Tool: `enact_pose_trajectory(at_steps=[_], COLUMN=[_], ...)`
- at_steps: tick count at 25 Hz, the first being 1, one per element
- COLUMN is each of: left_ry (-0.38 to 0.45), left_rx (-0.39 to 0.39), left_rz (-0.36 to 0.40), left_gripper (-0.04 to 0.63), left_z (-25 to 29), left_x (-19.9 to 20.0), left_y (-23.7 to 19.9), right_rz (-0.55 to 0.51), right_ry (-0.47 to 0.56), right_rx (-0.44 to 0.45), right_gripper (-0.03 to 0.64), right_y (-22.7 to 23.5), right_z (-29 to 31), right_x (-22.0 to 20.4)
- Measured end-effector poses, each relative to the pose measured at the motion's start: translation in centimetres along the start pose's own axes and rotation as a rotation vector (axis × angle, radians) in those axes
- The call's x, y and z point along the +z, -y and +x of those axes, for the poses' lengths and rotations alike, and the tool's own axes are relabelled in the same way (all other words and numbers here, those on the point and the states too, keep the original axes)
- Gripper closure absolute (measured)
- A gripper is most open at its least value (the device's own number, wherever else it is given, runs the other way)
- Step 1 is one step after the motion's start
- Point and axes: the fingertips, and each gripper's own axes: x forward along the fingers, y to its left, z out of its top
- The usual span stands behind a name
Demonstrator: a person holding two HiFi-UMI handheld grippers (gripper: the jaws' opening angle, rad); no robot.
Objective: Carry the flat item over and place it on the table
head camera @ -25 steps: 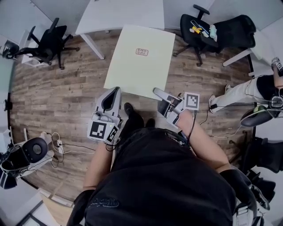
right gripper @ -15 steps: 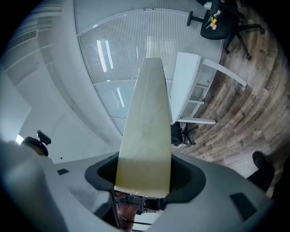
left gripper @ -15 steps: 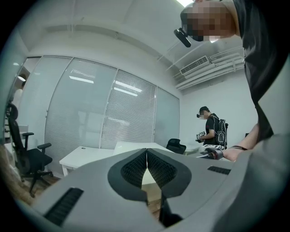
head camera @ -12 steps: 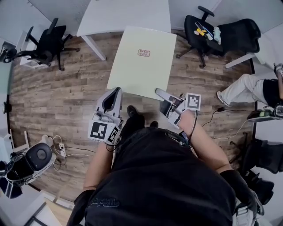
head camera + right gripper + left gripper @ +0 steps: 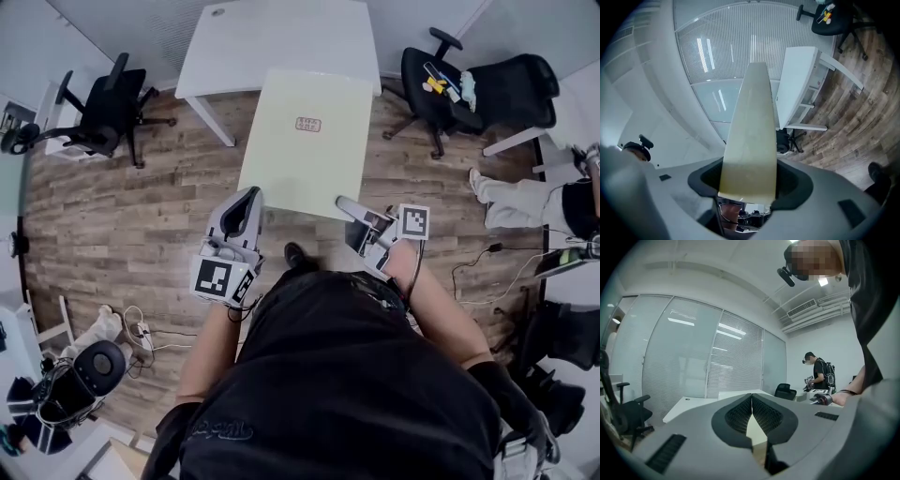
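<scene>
Looking down, the head view alone is showing the whole flat board, far edge by the white table. Gripper views are showing left gripper and right gripper fingers pinching its near edge.

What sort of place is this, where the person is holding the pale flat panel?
Most likely an office or lab workroom: a white rectangular table, black wheeled swivel chairs either side of it, tall glass partitions with blinds, and a wood-plank floor.
</scene>
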Motion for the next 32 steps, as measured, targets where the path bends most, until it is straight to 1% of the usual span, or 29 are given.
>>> enact_pose_trajectory(at_steps=[6,11,16,20,25,32], left_ry=[-0.011,-0.032,-0.042,-0.039,-0.046,-0.045], left_rx=[-0.015,-0.036,-0.026,-0.003,0.034,0.076], left_rz=[-0.011,-0.008,-0.037,-0.044,-0.09,-0.084], left_gripper=[0.58,0.58,0.581,0.58,0.58,0.581], left_z=[-0.5,-0.8,-0.2,-0.4,0.5,2.7], left_x=[-0.2,-0.9,-1.7,-2.1,-2.4,-2.2], left_y=[-2.0,-2.0,-2.4,-2.7,-4.5,-6.0], right_rz=[-0.001,0.011,0.01,0.007,0.023,0.032], right_ry=[0.013,0.013,0.007,-0.004,-0.011,-0.038], right_rx=[0.002,0.001,-0.014,-0.005,-0.003,0.003], right_gripper=[0.322,0.321,0.321,0.321,0.321,0.321], right_y=[0.5,1.1,1.6,2.0,2.4,3.1], right_z=[2.2,3.3,3.2,3.3,4.7,5.8], right_x=[0.6,0.4,0.9,1.3,3.2,5.9])
